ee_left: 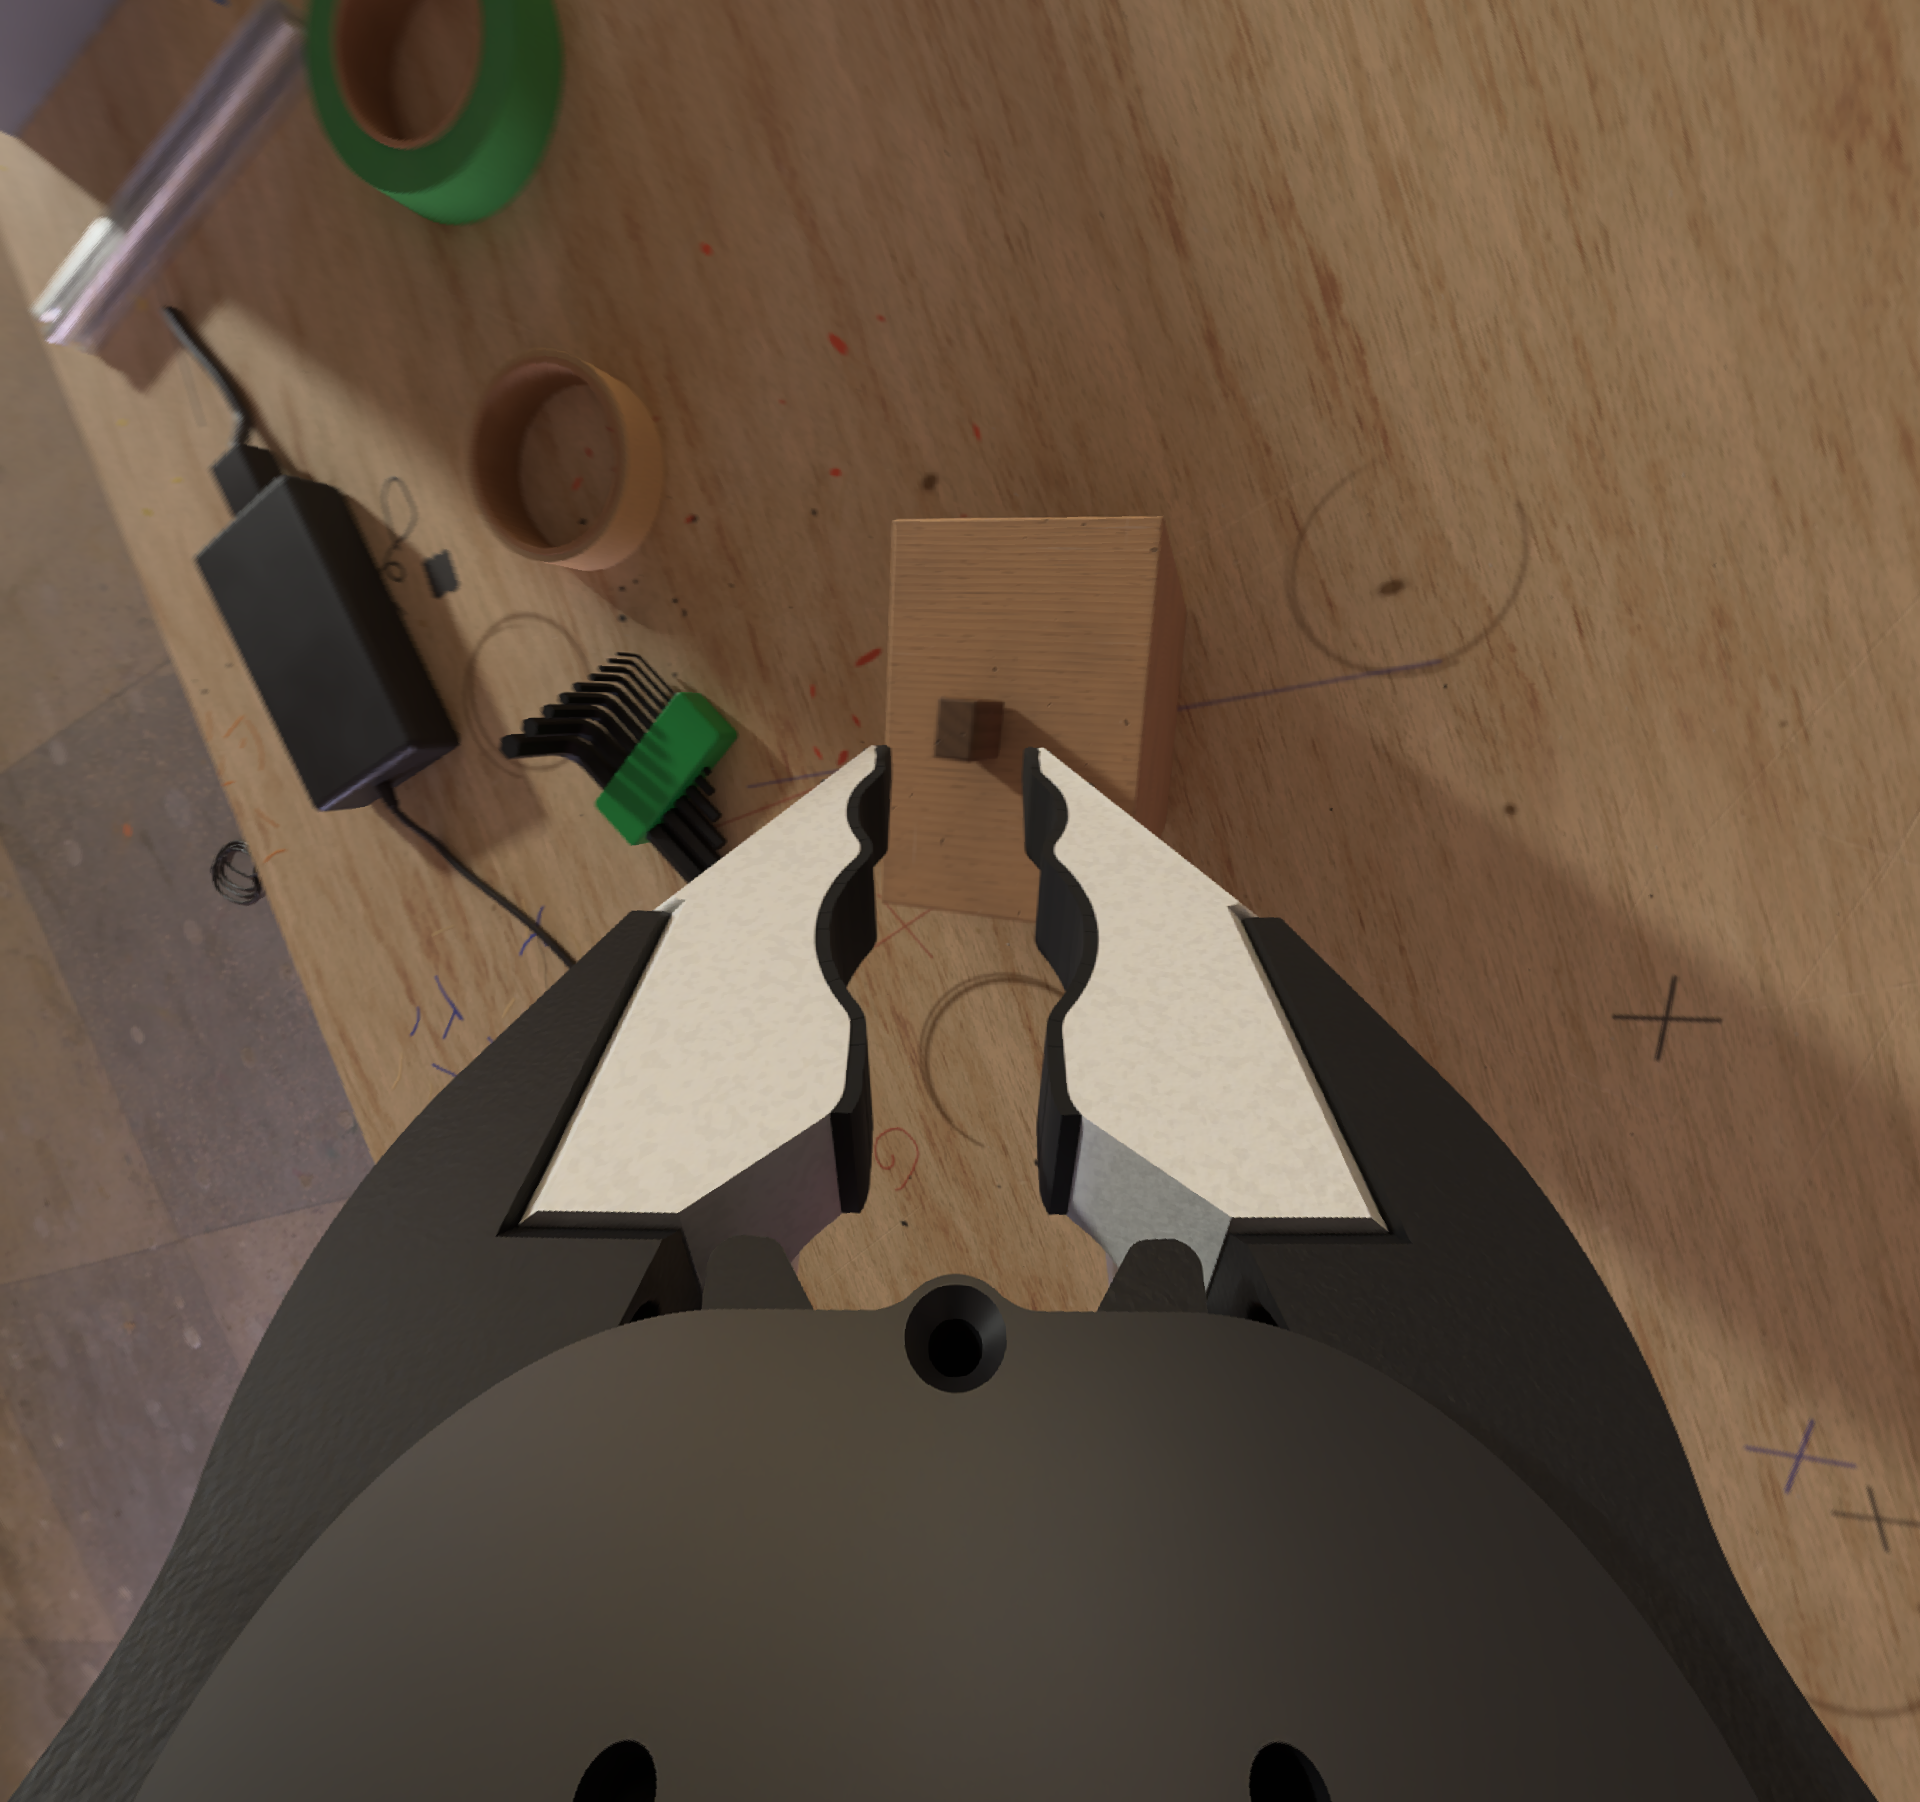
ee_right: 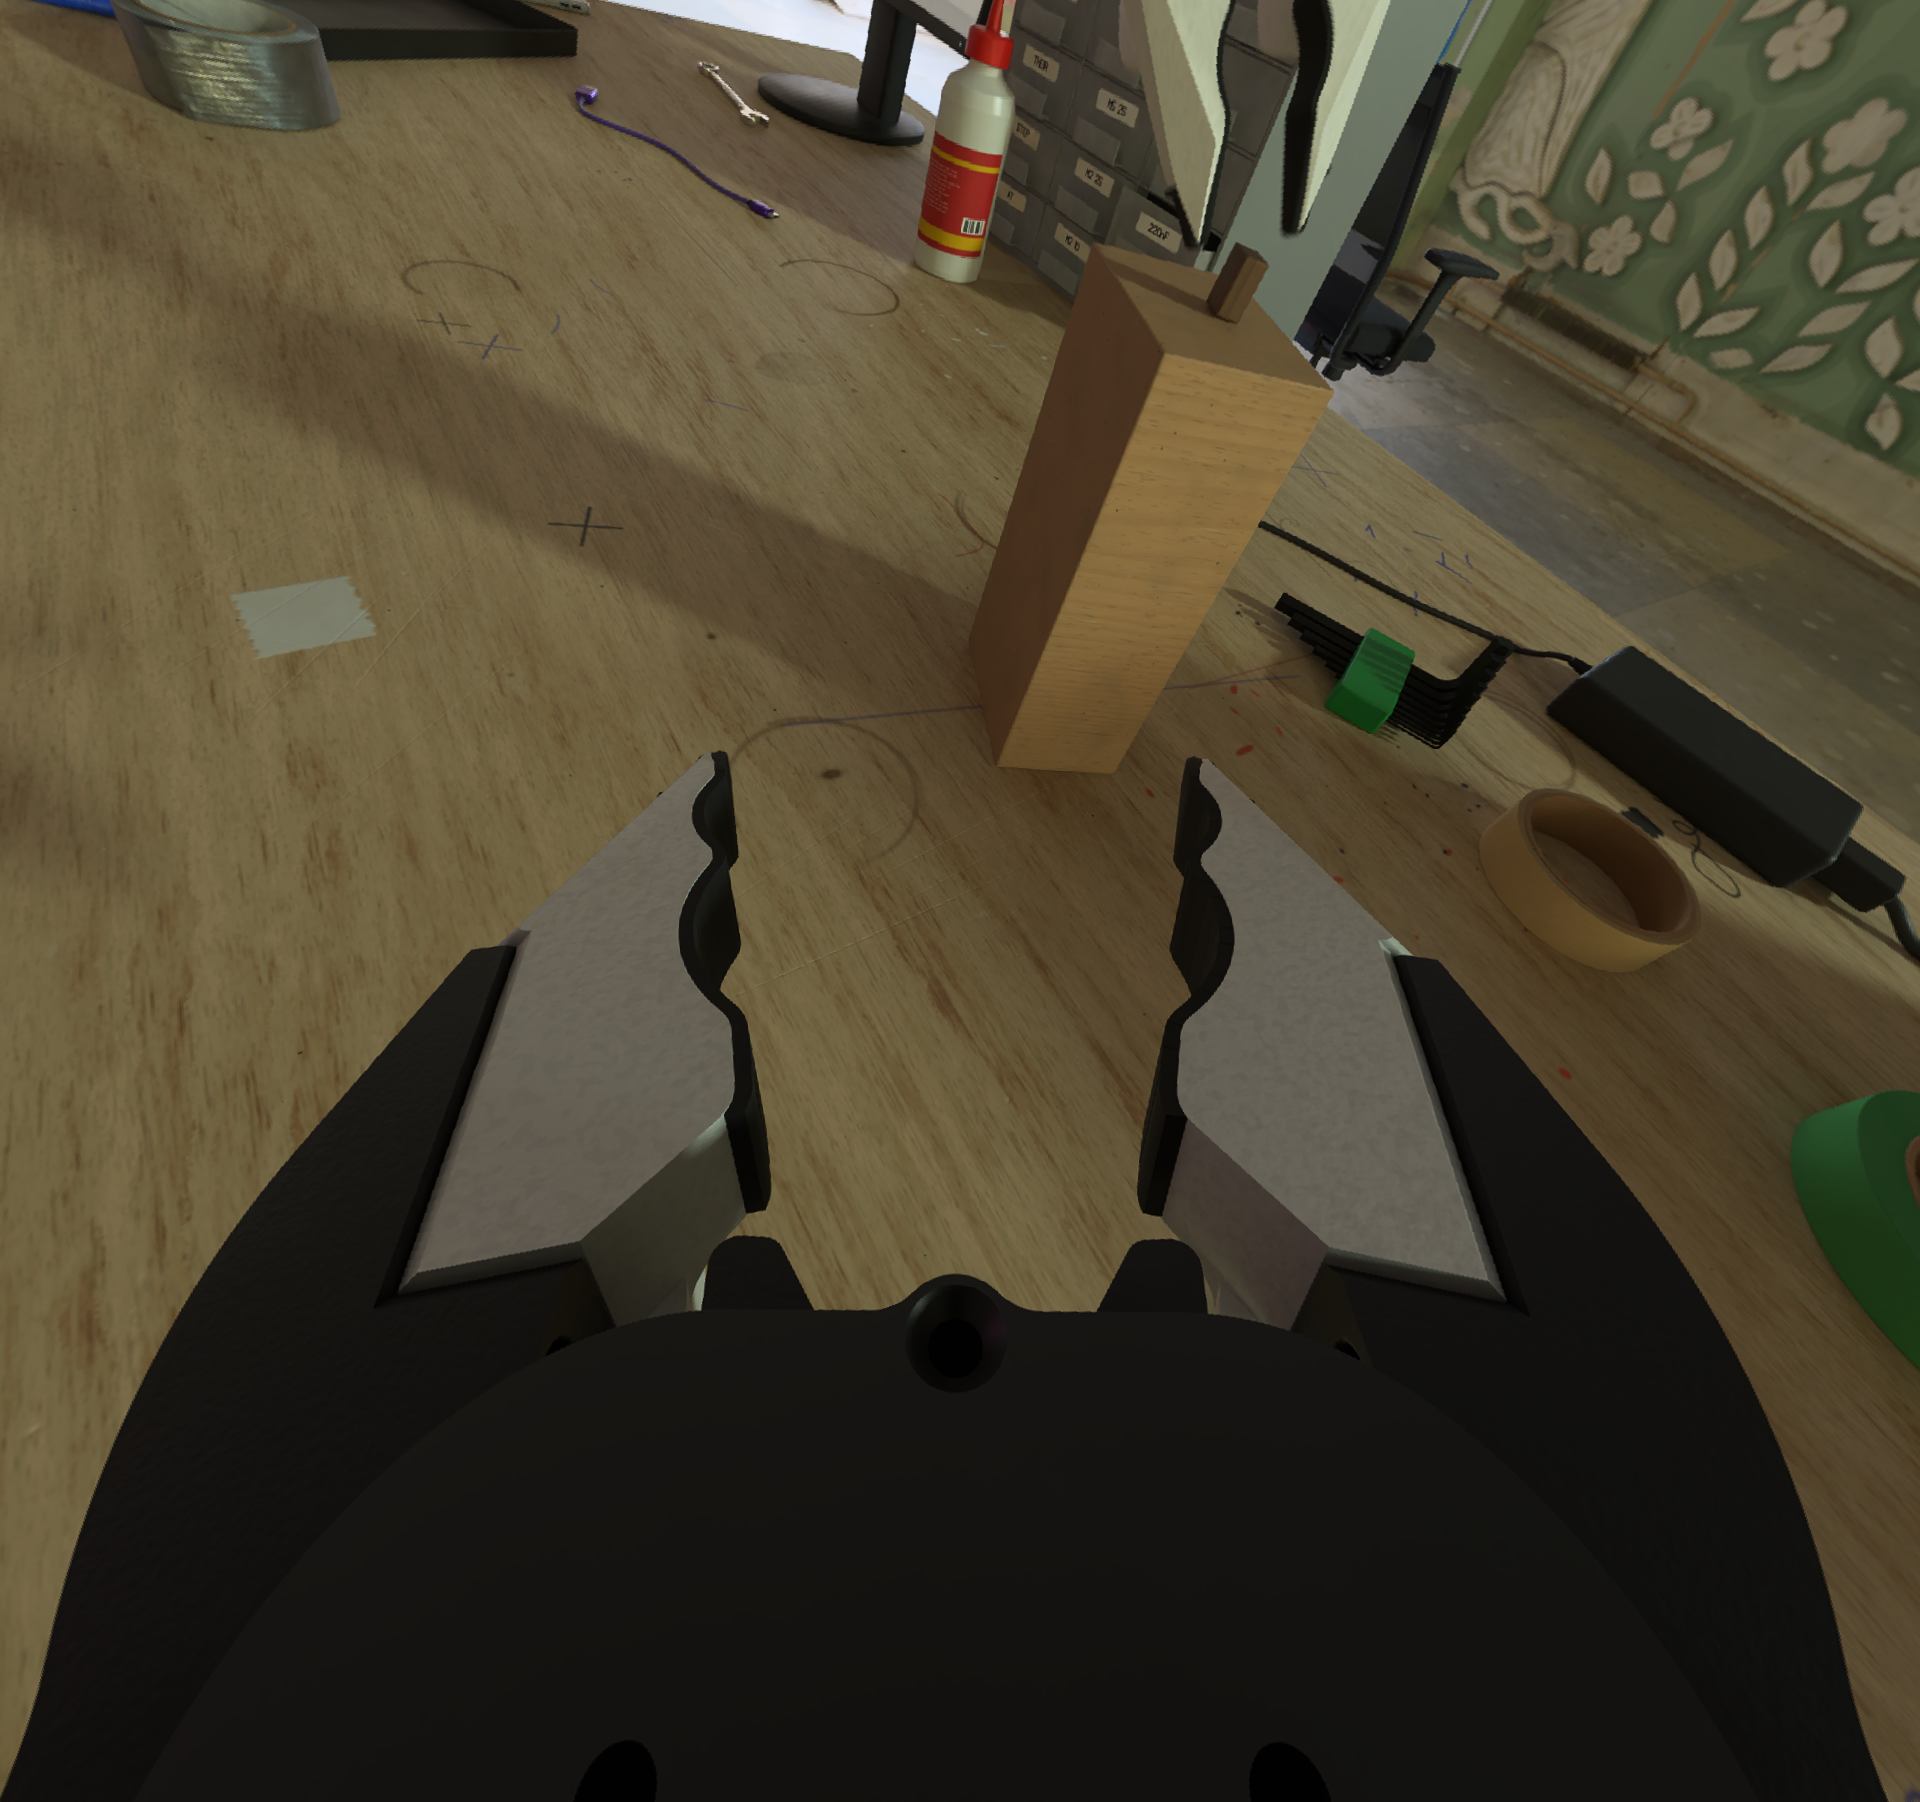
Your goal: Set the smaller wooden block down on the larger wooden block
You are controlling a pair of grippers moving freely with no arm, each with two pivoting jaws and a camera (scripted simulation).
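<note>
The larger wooden block [ee_left: 1023, 630] stands upright on the table. The smaller dark wooden block [ee_left: 969, 729] rests on its top face. Both also show in the right wrist view: the larger block [ee_right: 1132, 526] with the smaller block [ee_right: 1236, 285] on top. My left gripper [ee_left: 956, 765] is open and empty, looking down from above the blocks, its fingertips apart on either side of the smaller block. It appears in the right wrist view [ee_right: 1247, 220] hanging just above the smaller block. My right gripper [ee_right: 954, 773] is open and empty, low over the table in front of the larger block.
Beside the block lie a green-handled hex key set [ee_left: 644, 765], a black power adapter [ee_left: 312, 640], a tan tape roll [ee_left: 569, 462] and a green tape roll [ee_left: 436, 48]. A glue bottle [ee_right: 966, 152], monitor stand [ee_right: 842, 105] and grey tape roll [ee_right: 223, 59] stand farther back. The table edge runs past the adapter.
</note>
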